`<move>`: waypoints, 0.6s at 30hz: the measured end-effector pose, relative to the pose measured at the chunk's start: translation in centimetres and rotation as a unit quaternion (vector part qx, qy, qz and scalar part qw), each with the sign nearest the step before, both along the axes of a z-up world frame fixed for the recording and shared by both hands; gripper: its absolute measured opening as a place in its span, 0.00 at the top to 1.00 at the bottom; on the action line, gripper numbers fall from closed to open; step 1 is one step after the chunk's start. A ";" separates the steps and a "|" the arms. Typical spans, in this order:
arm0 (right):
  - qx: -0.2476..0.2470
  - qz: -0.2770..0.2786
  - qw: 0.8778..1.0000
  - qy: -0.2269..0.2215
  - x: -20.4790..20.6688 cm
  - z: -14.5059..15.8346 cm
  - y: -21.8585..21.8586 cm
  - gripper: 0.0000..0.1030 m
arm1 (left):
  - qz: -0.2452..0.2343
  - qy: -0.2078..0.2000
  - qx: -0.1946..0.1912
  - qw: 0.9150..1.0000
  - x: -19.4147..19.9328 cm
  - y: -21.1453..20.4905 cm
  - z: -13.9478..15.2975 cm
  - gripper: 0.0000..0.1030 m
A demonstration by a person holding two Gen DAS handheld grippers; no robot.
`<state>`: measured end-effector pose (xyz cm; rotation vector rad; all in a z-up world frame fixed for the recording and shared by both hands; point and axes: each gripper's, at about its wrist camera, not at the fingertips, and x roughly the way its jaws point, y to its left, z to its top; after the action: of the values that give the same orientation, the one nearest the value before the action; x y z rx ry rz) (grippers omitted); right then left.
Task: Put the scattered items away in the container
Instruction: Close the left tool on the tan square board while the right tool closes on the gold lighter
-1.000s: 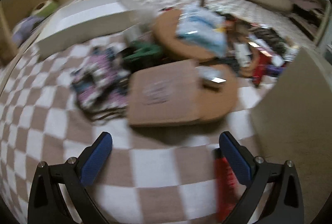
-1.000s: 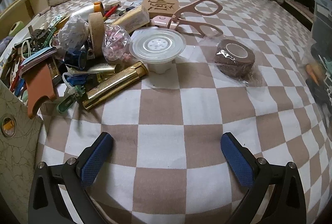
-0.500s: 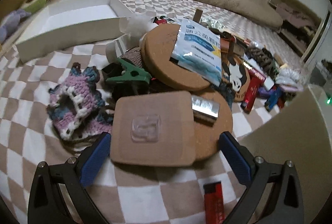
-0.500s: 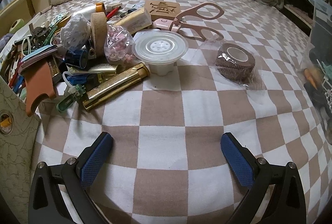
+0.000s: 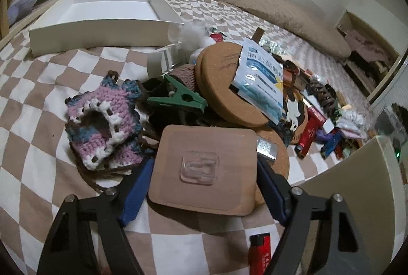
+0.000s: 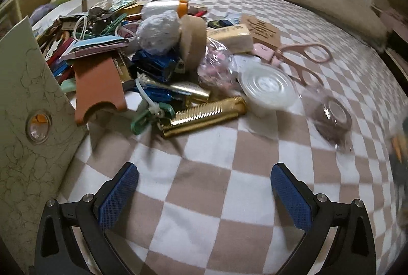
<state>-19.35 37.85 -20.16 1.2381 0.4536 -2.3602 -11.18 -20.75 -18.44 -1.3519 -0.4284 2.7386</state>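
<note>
A tan square pad [image 5: 204,147] with a clear stick-on hook lies at the near edge of a pile on the checkered bed cover. My left gripper [image 5: 204,168] straddles it; its jaws are closing and the blue pads [image 5: 136,188] touch the pad's left and right edges. The white cardboard box [image 5: 102,30] stands open at the back left. In the right wrist view my right gripper [image 6: 204,173] hangs open over bare checkered cover, short of a gold comb-like case [image 6: 204,114], a white lidded cup [image 6: 267,89] and a brown tape roll [image 6: 331,119].
A crocheted pouch [image 5: 102,127], green clip [image 5: 178,99], cork discs [image 5: 219,86] and a blue sachet [image 5: 260,81] crowd the pile. A red lighter [image 5: 260,252] lies by the right finger. A beige board [image 5: 357,185] stands at the right. Pink scissors [image 6: 306,58] lie further back.
My left gripper moved in over the tan pad and its jaws came together onto the pad's edges. The right gripper swung toward the pile, still open.
</note>
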 end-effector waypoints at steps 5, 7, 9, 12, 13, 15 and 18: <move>0.016 0.044 0.999 -0.014 -2.0 -0.1 -0.2 0.00 | 0.009 -0.019 -0.026 0.999 1.0 0.5 0.4 0.23; 0.007 0.054 0.998 -0.009 -3.2 -0.1 -0.3 0.00 | 0.016 -0.027 -0.031 0.999 1.7 0.4 0.3 0.23; 0.002 0.066 0.998 -0.005 -3.8 -0.2 -0.5 0.05 | 0.023 -0.036 -0.035 0.998 2.4 0.5 0.4 0.23; -0.003 0.084 0.996 -0.014 -4.4 -0.6 -1.1 0.08 | 0.032 -0.042 -0.050 0.997 3.3 0.7 0.9 0.23; -0.008 0.089 0.996 -0.019 -4.6 -0.6 -1.3 0.08 | 0.037 -0.044 -0.057 0.997 3.6 0.7 1.1 0.23; -0.023 0.095 0.995 -0.031 -5.2 -0.6 -1.2 0.08 | 0.046 -0.048 -0.065 0.996 3.9 0.7 1.4 0.23; -0.045 0.117 0.991 -0.047 -5.6 -0.6 -1.2 0.08 | 0.056 -0.053 -0.074 0.994 4.3 0.9 1.6 0.23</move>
<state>-24.95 36.66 -20.71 1.1805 0.4307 -2.0940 -6.83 -19.89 -16.86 -1.5587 -0.3207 2.8494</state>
